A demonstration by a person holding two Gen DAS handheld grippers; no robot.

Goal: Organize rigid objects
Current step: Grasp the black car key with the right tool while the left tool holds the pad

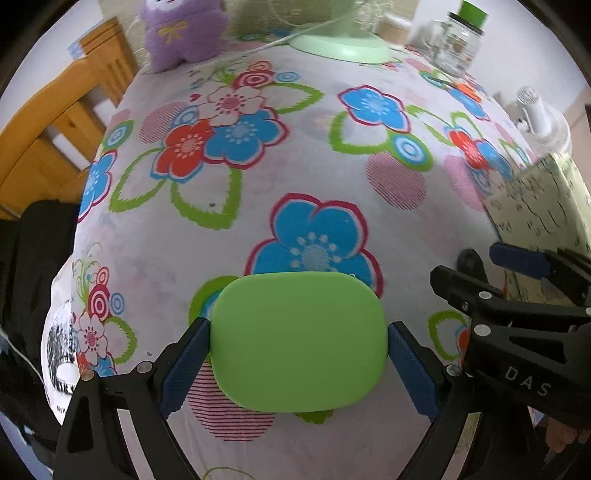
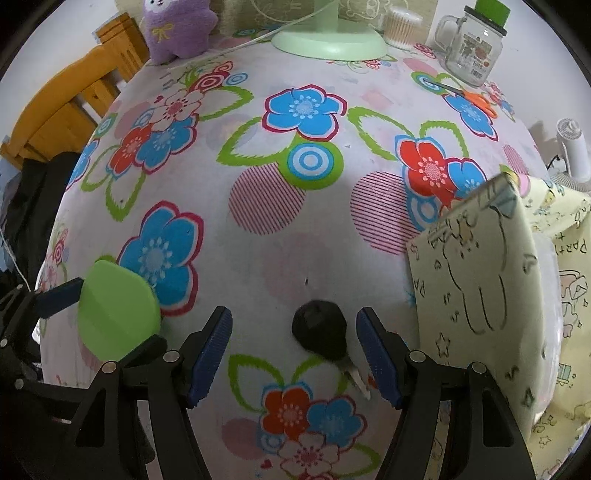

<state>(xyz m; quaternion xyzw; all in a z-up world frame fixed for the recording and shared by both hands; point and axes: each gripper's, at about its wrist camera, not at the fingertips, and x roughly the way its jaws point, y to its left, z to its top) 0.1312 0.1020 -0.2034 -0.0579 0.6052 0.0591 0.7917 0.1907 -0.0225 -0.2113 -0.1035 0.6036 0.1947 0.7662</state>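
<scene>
Between the spread pads of the right gripper (image 2: pixel 294 354) lies a black-headed key (image 2: pixel 325 338) on the floral worktop (image 2: pixel 258 221), blade pointing back toward the camera, untouched. At its left, the left gripper (image 1: pixel 299 343) clamps a green pad (image 1: pixel 299 341). A yellow patterned box (image 2: pixel 476 291) crowds the right side.

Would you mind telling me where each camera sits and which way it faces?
Left wrist: rides the left tool, looking forward over the floral tablecloth; its fingers clamp a green lid, and the right tool shows at right.
Right wrist: rides the right tool, facing the same way; its open fingers flank a black key, with the left tool at left.
Shared: purple plush, glass jar, patterned box.
</scene>
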